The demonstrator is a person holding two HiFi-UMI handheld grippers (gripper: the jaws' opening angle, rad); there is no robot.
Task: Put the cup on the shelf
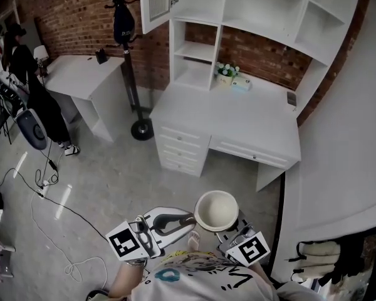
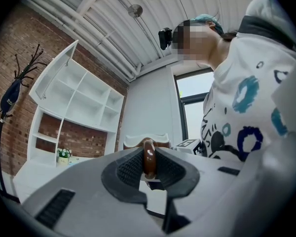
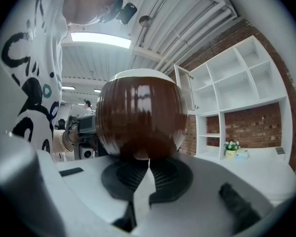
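Observation:
A round cup (image 1: 217, 210), brown outside and cream inside, is held upright close to my body, well in front of the white desk (image 1: 225, 115) and its shelf unit (image 1: 263, 11). My left gripper (image 1: 175, 221) is shut on the cup's brown ring handle (image 2: 149, 158), which stands between its pads. My right gripper (image 1: 230, 231) is shut on the foot of the cup (image 3: 140, 117), whose glossy brown belly bulges above the jaws. The shelf unit (image 3: 232, 93) shows far off in the right gripper view, and the same shelf unit (image 2: 79, 102) shows in the left gripper view.
A small flower pot (image 1: 225, 73) and a tissue box (image 1: 241, 83) sit at the back of the desk. An open cabinet door (image 1: 155, 2) sticks out at the shelf's top left. A coat stand (image 1: 128, 55), a small white table (image 1: 81, 74) and a person (image 1: 25, 61) are at left; cables lie on the floor.

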